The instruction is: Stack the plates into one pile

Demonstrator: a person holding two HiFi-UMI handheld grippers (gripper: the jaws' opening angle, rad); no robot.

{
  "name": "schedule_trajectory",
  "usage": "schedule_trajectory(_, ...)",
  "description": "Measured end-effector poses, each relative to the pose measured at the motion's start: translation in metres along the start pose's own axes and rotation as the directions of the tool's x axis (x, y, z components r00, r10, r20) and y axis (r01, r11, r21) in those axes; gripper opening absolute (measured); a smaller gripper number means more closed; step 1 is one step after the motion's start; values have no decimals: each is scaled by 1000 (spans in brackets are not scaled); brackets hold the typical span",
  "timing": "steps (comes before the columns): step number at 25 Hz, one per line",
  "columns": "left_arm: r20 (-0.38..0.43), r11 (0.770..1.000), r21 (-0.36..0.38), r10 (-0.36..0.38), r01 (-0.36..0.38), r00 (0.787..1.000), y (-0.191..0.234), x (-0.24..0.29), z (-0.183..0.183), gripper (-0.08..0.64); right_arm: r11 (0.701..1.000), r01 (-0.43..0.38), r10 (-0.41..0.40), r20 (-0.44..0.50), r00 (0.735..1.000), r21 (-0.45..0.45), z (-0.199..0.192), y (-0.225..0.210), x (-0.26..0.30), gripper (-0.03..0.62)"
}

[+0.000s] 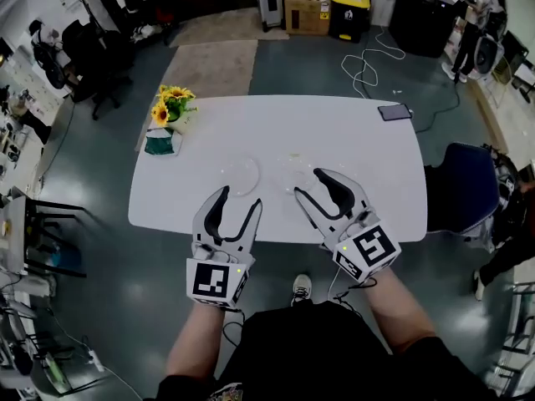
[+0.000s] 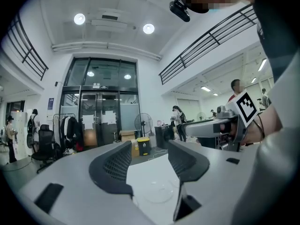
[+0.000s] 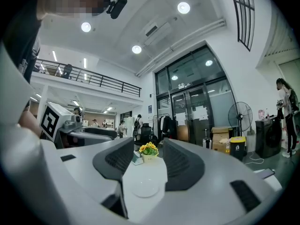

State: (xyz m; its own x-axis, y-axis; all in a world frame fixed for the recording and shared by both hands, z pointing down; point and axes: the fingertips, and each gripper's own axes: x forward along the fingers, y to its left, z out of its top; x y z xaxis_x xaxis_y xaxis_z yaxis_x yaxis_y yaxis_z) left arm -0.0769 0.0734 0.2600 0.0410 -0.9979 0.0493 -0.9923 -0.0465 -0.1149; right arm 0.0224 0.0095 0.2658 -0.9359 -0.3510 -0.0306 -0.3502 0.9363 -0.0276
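Clear plate [image 1: 241,175] and second clear plate [image 1: 297,172] flat on white table [image 1: 351,140], side by side; outlines faint. Left gripper [image 1: 238,199], right gripper [image 1: 308,182]: spread, empty.

Bright, even light from round white ceiling lamps [image 2: 79,18] fills the hall; the lamps flare to blank discs in both gripper views. In the head view the glossy white oblong table [image 1: 351,140] glares, nearly washing out the two clear glass plates [image 1: 241,174], and shadows are faint. Both gripper views bow the black balcony railing [image 2: 211,36] and darken at the corners; the nearest surfaces are soft.
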Motion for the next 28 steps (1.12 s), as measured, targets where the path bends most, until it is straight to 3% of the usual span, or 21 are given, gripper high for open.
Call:
schedule_trajectory(11, -29, 998, 6, 59, -59, 998, 9, 27, 0, 247, 999, -49, 49, 0, 999, 11, -3, -25, 18, 209)
schedule_trajectory(28, -77, 997, 3, 72, -72, 994, 53, 45, -25, 249, 996, -43, 47, -40, 998, 81, -36, -28, 52, 209)
